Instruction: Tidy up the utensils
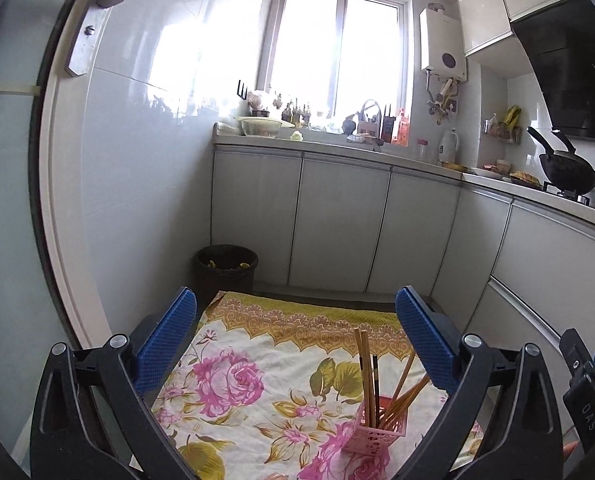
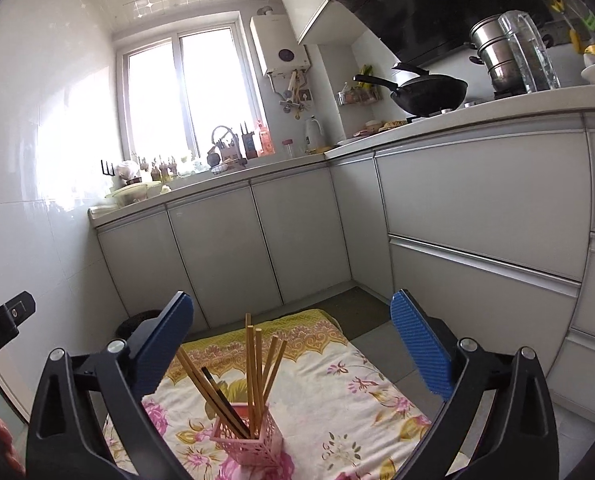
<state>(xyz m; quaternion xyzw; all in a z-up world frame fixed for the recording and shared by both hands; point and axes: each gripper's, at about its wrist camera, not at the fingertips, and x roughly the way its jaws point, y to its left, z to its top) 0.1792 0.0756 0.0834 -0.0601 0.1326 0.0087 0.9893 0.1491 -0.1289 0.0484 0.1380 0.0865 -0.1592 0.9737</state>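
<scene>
A pink lattice holder (image 1: 371, 434) stands upright on a floral cloth (image 1: 257, 380), with several wooden chopsticks (image 1: 367, 376) standing in it. It also shows in the right wrist view (image 2: 249, 440) with its chopsticks (image 2: 253, 376) fanned out on the cloth (image 2: 337, 392). My left gripper (image 1: 295, 312) is open and empty, above and behind the holder, which lies toward its right finger. My right gripper (image 2: 291, 316) is open and empty, with the holder low between its fingers, nearer the left one.
A black waste bin (image 1: 226, 270) stands past the cloth's far left corner. Grey cabinets (image 1: 337, 220) run along the back and right. A black wok (image 2: 429, 90) and steel pot (image 2: 497, 60) sit on the stove counter. Part of the right gripper (image 1: 589, 392) shows at the left view's right edge.
</scene>
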